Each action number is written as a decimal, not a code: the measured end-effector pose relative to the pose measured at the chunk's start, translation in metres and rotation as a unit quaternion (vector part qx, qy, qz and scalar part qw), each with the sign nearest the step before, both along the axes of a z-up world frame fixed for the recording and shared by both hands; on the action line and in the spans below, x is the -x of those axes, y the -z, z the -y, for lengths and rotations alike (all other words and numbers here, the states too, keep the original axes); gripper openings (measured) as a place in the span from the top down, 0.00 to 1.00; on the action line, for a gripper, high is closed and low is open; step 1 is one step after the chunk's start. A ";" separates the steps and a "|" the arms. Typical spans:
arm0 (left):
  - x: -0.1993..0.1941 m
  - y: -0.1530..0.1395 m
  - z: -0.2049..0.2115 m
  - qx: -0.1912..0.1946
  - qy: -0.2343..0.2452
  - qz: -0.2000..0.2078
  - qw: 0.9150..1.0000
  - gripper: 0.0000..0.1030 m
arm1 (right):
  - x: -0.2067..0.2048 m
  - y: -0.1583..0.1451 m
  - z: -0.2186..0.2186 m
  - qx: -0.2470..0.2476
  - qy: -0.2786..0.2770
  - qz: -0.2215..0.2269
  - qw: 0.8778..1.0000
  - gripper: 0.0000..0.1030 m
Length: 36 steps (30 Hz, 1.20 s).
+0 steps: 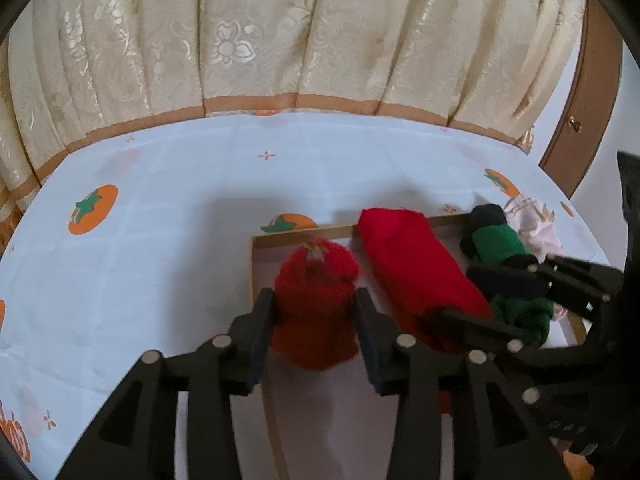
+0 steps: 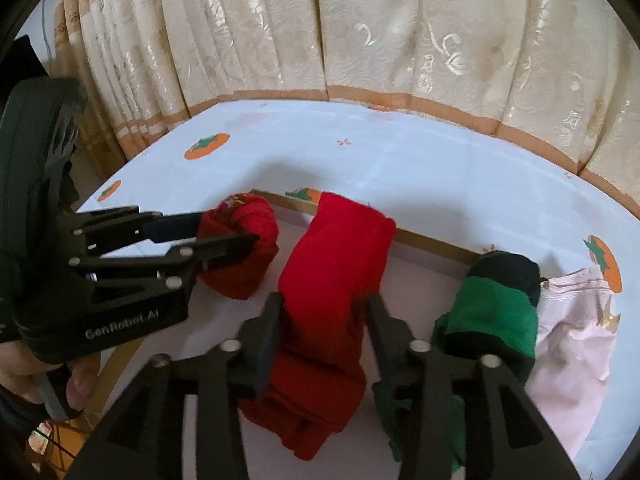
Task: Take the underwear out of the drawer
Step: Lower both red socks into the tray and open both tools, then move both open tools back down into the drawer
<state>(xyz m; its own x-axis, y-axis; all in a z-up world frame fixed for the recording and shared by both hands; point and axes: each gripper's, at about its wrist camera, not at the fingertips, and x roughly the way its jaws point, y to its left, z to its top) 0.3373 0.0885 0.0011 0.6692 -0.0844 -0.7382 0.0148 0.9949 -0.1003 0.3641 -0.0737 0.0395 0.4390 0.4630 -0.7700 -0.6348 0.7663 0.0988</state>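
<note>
- Inside the shallow drawer (image 2: 436,249) lie four rolled pieces of underwear: a small red bundle (image 1: 316,312), a long red roll (image 1: 416,276), a green-and-black roll (image 2: 492,316) and a pale pink piece (image 2: 572,344) at the far right end.
- We hold our left gripper (image 1: 316,312) around the small red bundle, one finger on each side; the pads look close against the cloth, but we cannot tell whether they press it.
- We hold our right gripper (image 2: 324,320) astride the long red roll, its jaws part open, with the roll between them; a firm pinch does not show here either.
- Both bundles rest on the drawer floor, so nothing is out yet, as we judge it.
- Our main risk is a loose pinch: soft rolls could slip or unroll if we lift before closing fully.
- Our right gripper's outer finger stands just beside the green-and-black roll and could drag it along.
- Around the drawer spreads the persimmon-print tablecloth (image 1: 160,184), with the cream curtain (image 1: 280,32) behind.
</note>
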 end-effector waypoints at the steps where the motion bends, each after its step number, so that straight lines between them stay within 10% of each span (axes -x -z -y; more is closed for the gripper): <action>1: 0.001 -0.001 0.000 -0.002 0.000 0.002 1.000 0.56 | 0.002 -0.004 0.003 -0.006 0.003 0.005 1.000 0.52; 24: 0.120 -0.030 0.016 0.003 0.042 0.071 0.997 0.47 | 0.135 -0.056 0.071 -0.012 -0.032 0.069 0.997 0.47; 36: 0.210 -0.004 0.046 -0.022 0.098 0.053 0.994 0.47 | 0.224 -0.010 0.127 0.014 -0.038 0.017 0.999 0.46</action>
<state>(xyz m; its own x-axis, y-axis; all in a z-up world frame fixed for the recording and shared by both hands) 0.1271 0.0425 0.0049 0.7174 -0.1903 -0.6702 0.2165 0.9752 -0.0451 0.1406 -0.2011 0.0498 0.4291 0.4746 -0.7685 -0.6944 0.7174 0.0553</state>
